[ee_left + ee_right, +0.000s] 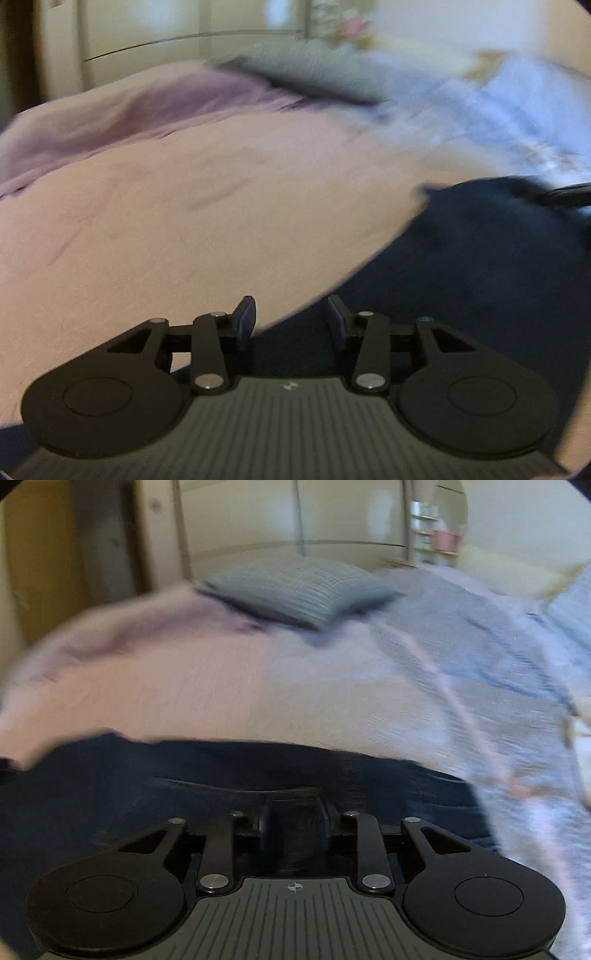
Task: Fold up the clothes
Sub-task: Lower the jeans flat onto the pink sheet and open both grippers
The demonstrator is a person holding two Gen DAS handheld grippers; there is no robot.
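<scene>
Right wrist, grey pillow [295, 587] beyond navy garment [110, 794], blue blanket [480, 657] alongside

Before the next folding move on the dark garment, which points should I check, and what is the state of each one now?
1. Right gripper holds the dark blue garment: ok, cloth is bunched between its jaws.
2. Left gripper is ready to grasp: ok, jaws open with nothing between them.
3. Left gripper is over the garment's edge: ok, the edge runs just ahead of its jaws.
4. Garment lies flat: cannot tell, both views are blurred.
5. Free space on the pink bed cover: ok, the grey pillow is far off.
</scene>
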